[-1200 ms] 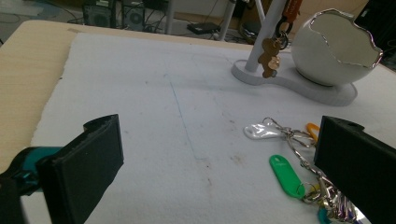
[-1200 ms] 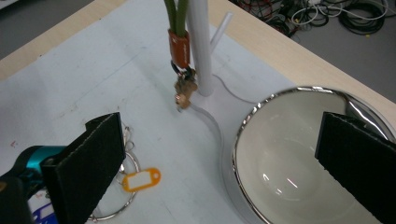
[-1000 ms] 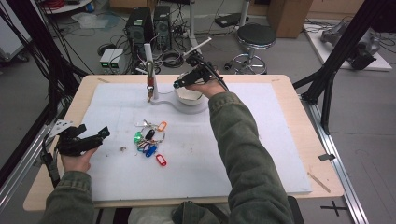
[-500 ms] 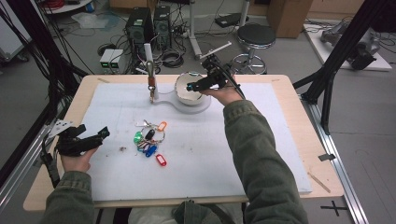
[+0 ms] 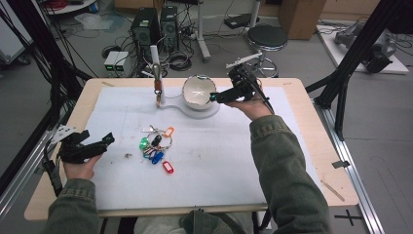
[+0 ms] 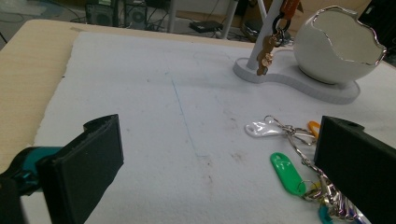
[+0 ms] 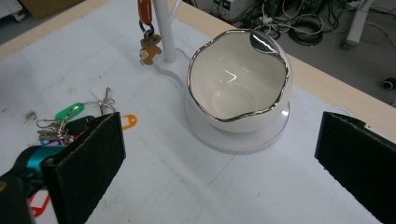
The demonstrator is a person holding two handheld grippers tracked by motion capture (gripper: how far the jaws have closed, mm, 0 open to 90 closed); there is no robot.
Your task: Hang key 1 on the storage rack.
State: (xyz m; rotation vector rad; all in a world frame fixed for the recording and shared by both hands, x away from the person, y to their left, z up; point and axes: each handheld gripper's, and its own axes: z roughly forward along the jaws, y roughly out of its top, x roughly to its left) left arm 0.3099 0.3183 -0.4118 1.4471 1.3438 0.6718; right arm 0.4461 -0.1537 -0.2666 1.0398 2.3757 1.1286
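A white egg-shaped bowl [image 5: 198, 90] with a silver rim sits on a white stand [image 5: 202, 111]. A thin post [image 5: 156, 68] on the stand holds a hanging key [image 5: 158, 88] on an orange tag. A bunch of keys with coloured tags [image 5: 156, 144] lies mid-mat, a red tag [image 5: 168, 167] at its near side. My right gripper [image 5: 216, 97] hovers open just right of the bowl [image 7: 238, 79], nothing between its jaws [image 7: 219, 163]. My left gripper [image 5: 108, 140] rests open at the mat's left edge, pointing toward the key bunch [image 6: 299, 154], holding nothing [image 6: 219, 156].
A white mat [image 5: 219, 161] covers most of the wooden table [image 5: 321, 161]. Black frame poles [image 5: 341, 92] stand at both sides. Beyond the far edge are a stool [image 5: 267, 36], computer towers [image 5: 156, 24] and cables on the floor.
My right gripper has drawn back to the right, from over the bowl to beside it. The left gripper and the keys have stayed put.
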